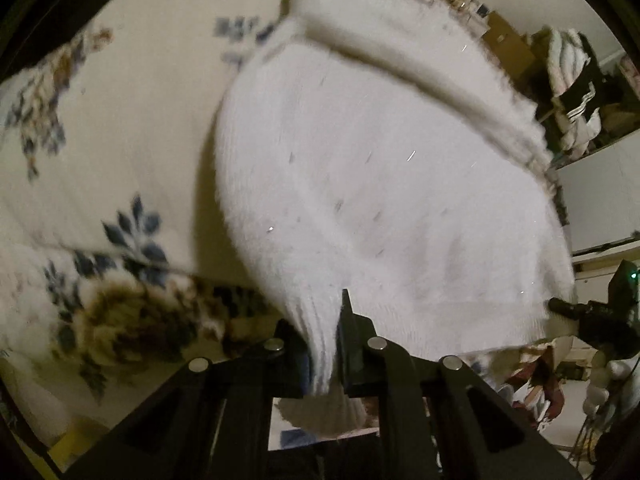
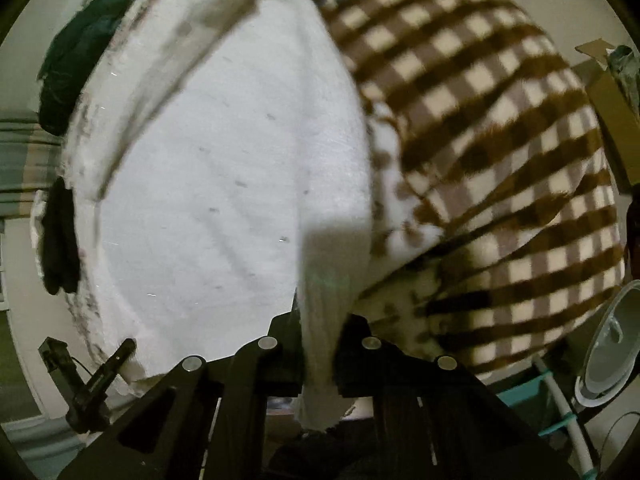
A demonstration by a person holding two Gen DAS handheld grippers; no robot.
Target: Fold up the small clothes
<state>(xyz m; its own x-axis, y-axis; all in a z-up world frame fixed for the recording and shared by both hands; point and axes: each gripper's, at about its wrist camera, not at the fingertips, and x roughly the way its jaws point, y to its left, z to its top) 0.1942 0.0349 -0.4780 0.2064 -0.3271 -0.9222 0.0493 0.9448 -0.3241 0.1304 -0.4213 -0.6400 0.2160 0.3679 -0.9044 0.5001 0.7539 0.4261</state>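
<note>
A small white knit garment [image 1: 380, 184] hangs stretched between both grippers, lifted off the bed. My left gripper [image 1: 324, 344] is shut on one bottom corner of it; the ribbed edge bunches between the jaws. My right gripper [image 2: 320, 344] is shut on the other bottom corner of the same garment [image 2: 224, 168]. In the left wrist view the right gripper [image 1: 568, 308] shows at the garment's far corner. In the right wrist view the left gripper [image 2: 120, 354] shows at the lower left corner. A folded cuff or hem runs across the garment's top.
A cream blanket with blue and brown flowers [image 1: 120, 128] lies under the garment on the left. A brown and cream checked blanket [image 2: 500, 152] lies on the right. Clothes hang on a rack [image 1: 572, 92] beyond. A dark garment [image 2: 80, 56] hangs at the back left.
</note>
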